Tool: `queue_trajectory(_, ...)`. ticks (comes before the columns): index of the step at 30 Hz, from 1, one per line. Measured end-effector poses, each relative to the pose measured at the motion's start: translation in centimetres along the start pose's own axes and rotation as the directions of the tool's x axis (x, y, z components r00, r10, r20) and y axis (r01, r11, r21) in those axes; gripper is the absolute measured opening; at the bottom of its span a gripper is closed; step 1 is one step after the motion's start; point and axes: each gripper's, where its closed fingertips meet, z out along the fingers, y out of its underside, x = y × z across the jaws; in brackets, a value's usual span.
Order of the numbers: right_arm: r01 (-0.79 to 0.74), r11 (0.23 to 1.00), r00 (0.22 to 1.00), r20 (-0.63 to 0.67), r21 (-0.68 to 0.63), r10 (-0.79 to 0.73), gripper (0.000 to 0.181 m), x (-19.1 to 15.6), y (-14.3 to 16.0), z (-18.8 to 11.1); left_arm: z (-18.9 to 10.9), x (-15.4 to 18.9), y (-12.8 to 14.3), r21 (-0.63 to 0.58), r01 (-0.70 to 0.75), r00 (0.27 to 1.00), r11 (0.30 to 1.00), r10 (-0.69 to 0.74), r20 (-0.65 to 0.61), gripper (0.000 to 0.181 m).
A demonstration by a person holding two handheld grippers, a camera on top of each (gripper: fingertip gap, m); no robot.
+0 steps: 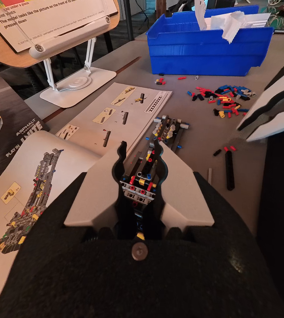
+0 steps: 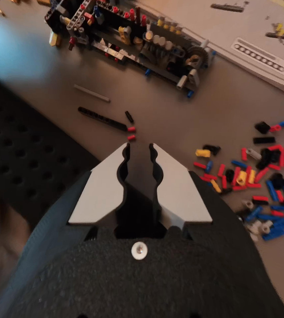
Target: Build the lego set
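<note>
A long, partly built lego chassis (image 1: 168,127) of black, grey, red and yellow parts lies on the grey table. My left gripper (image 1: 140,142) is shut on its near end, one finger on each side. The chassis also shows in the right wrist view (image 2: 137,43) at the top. My right gripper (image 2: 139,144) is open and empty, just above the table, its tips right behind two red pins (image 2: 131,129). It also shows at the right edge of the left wrist view (image 1: 275,106). A long black beam (image 2: 101,117), a black pin (image 2: 129,116) and a grey axle (image 2: 91,93) lie beside the pins.
A loose pile of red, blue, black and yellow pieces (image 2: 258,180) lies right of my right gripper. An open instruction booklet (image 1: 120,111) lies left of the chassis. A blue bin (image 1: 206,51) and a white document stand (image 1: 77,86) stand at the back. A black perforated mat (image 2: 17,154) borders the table. The grippers' ends are close to 20 centimeters from one another. The black pin (image 2: 129,116) is about 5 centimeters from my right fingertips and 15 centimeters from my left. My left wrist view (image 1: 217,152) looks at it from another angle.
</note>
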Motion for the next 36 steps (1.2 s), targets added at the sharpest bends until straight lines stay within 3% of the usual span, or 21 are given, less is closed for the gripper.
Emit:
queue_trajectory(6, -0.191, 0.982, 0.967, -0.171, -0.003, 0.188, 0.020, 6.5, 4.7, -5.5, 0.2, 0.1, 0.1, -0.005, 0.002, 1.000, 1.000, -0.002, -0.007, 0.030)
queue_trajectory(9, -0.242, 0.970, 0.955, -0.178, 0.001, 0.238, 0.019, 6.9, 5.3, -5.6, 0.5, 0.4, 0.1, -0.009, -0.005, 1.000, 1.000, 0.005, -0.015, 0.030)
queue_trajectory(13, -0.198, 0.980, 0.958, -0.212, 0.002, 0.194, 0.018, 6.7, 4.9, -4.5, 0.6, 0.4, 0.3, -0.018, -0.014, 1.000, 1.000, 0.013, -0.013, 0.030)
queue_trajectory(19, -0.238, 0.959, 0.909, -0.314, 0.154, 0.276, 0.017, 10.9, 1.8, -4.0, 0.4, 0.2, 0.1, -0.009, -0.006, 1.000, 1.000, 0.006, -0.009, 0.030)
queue_trajectory(23, -0.267, 0.931, 0.884, -0.320, 0.250, 0.340, 0.016, 13.3, -1.4, -2.2, 0.4, 0.2, 0.2, -0.012, -0.011, 1.000, 1.000, 0.011, -0.005, 0.030)
queue_trajectory(27, -0.306, 0.916, 0.859, -0.338, 0.259, 0.383, 0.016, 15.7, -3.1, -0.1, 0.4, 0.2, 0.2, -0.012, -0.011, 1.000, 1.000, 0.011, -0.005, 0.030)
queue_trajectory(36, -0.329, 0.899, 0.814, -0.397, 0.288, 0.425, 0.016, 19.8, -4.6, 1.5, 0.1, -0.2, 0.0, -0.002, -0.005, 1.000, 1.000, 0.005, 0.001, 0.030)
